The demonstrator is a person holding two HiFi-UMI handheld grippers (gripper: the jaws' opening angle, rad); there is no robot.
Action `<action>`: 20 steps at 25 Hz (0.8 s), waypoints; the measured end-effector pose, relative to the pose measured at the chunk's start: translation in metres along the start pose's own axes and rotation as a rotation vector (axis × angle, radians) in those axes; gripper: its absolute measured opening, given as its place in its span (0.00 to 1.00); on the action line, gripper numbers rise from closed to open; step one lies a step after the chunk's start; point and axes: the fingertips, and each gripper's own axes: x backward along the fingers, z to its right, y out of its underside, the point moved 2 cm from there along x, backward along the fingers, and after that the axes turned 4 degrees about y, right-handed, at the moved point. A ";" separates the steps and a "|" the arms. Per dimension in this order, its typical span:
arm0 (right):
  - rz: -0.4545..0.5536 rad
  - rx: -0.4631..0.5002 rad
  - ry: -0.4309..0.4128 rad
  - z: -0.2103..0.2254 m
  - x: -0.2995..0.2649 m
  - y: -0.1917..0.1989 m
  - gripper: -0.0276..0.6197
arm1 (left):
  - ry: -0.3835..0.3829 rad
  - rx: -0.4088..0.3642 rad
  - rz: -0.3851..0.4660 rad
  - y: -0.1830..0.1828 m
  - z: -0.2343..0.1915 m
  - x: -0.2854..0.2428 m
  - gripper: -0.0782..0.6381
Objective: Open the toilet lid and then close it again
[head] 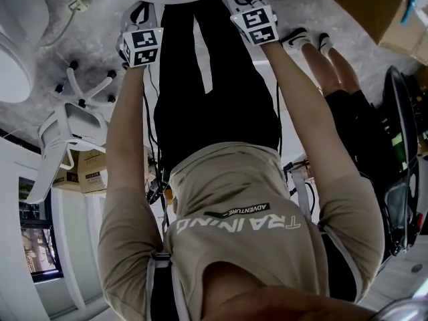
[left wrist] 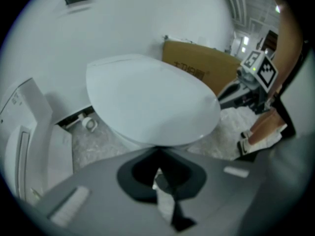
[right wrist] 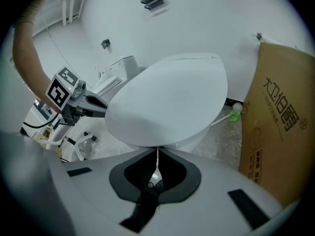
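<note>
The white toilet lid (left wrist: 152, 102) is met at its front rim, lower centre of frame, by the left tool (left wrist: 158, 150) and the right tool (right wrist: 157, 150), each with jaws pressed together.

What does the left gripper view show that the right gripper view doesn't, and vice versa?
Only the left gripper view shows the right gripper and a person's white shoe on the floor. Only the right gripper view shows the left gripper and a small green-tipped object near the wall. Both show the closed white oval toilet lid, the brown cardboard box, and their own jaws closed together at the lid's front rim.
</note>
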 end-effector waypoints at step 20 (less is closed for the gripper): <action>0.026 0.101 -0.050 0.002 0.014 -0.008 0.06 | -0.017 -0.016 0.062 -0.010 0.002 0.020 0.12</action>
